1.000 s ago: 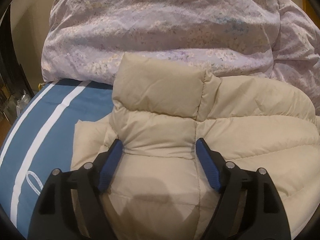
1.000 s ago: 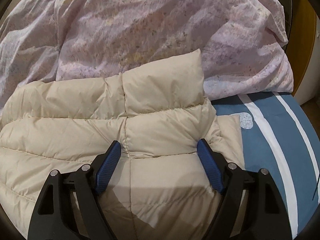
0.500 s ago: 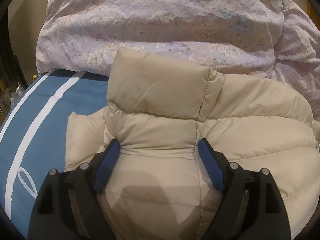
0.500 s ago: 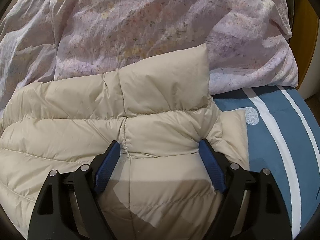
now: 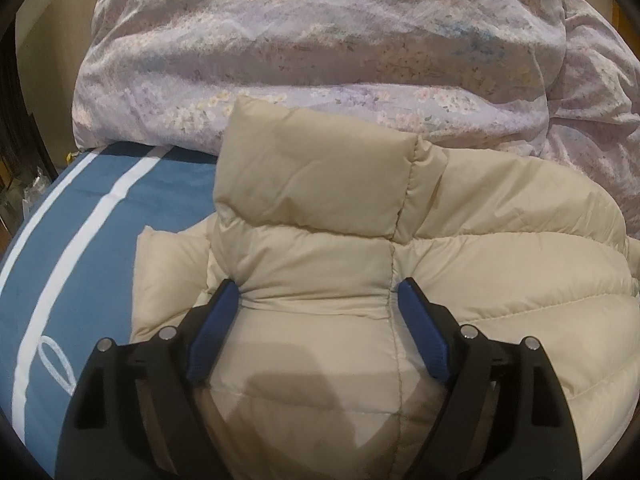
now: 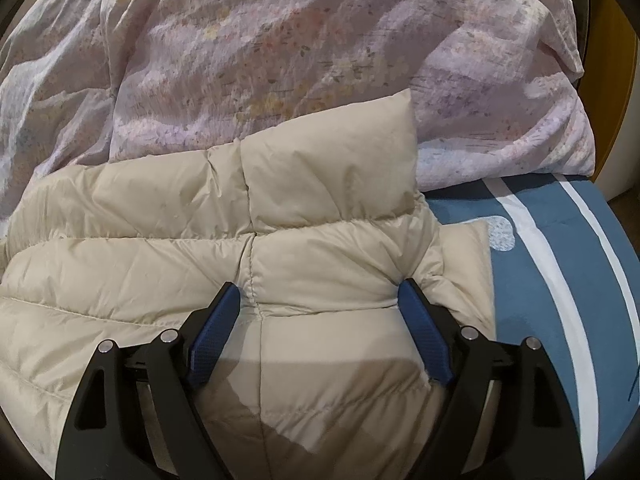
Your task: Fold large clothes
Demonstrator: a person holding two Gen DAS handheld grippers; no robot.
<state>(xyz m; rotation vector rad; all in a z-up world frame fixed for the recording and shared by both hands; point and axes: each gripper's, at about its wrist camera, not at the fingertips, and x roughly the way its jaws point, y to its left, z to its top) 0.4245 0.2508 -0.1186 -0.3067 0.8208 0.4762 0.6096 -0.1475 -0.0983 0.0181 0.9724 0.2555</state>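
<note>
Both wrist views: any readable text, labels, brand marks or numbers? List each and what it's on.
None readable.
Beige puffer jacket: no tag, logo or print visible.
Blue bedsheet: white stripes, a white patch and a white loop outline only, no letters.
Floral duvet: flower pattern, no text.

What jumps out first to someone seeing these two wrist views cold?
The beige puffer jacket, folded and bulging on the blue white-striped bedding, fills the middle of both views. Each pair of tongs, left tongs and right tongs, stands wide open astride a puffy fold at either end of the jacket. Behind it, a crumpled lilac floral duvet piles up across the back.
</note>
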